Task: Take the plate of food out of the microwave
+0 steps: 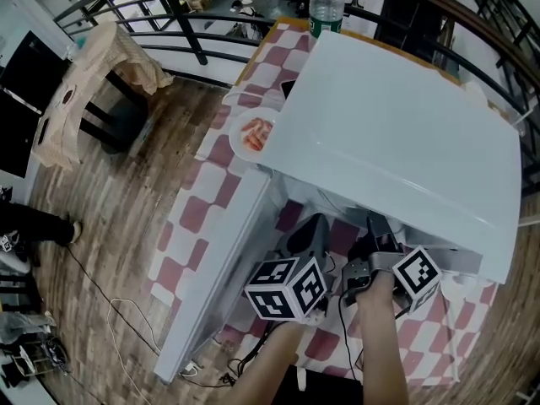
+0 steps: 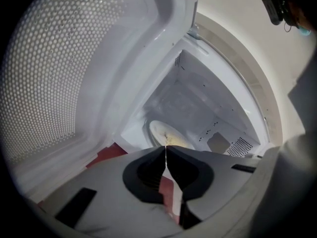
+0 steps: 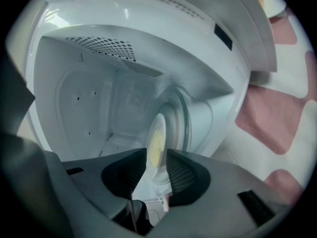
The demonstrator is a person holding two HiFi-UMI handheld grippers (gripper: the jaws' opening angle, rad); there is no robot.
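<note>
— So, where does the job stand?
— Reaching-in stage. The door (image 1: 215, 260) stands open, and the plate (image 3: 157, 133) of yellow food sits inside the microwave (image 1: 396, 125), at twelve o'clock from your right gripper (image 3: 157, 155). Its jaws are spread wide, with nothing clasped yet.
— And my left?
— Your left gripper (image 2: 165, 150) is pinched closed and empty, at nine o'clock of the right. Next, I'd judge, you slide the wide jaws over the plate's near rim, then squeeze.

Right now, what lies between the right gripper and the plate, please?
Nothing; in the right gripper view the stretch from right gripper to plate is bare.
</note>
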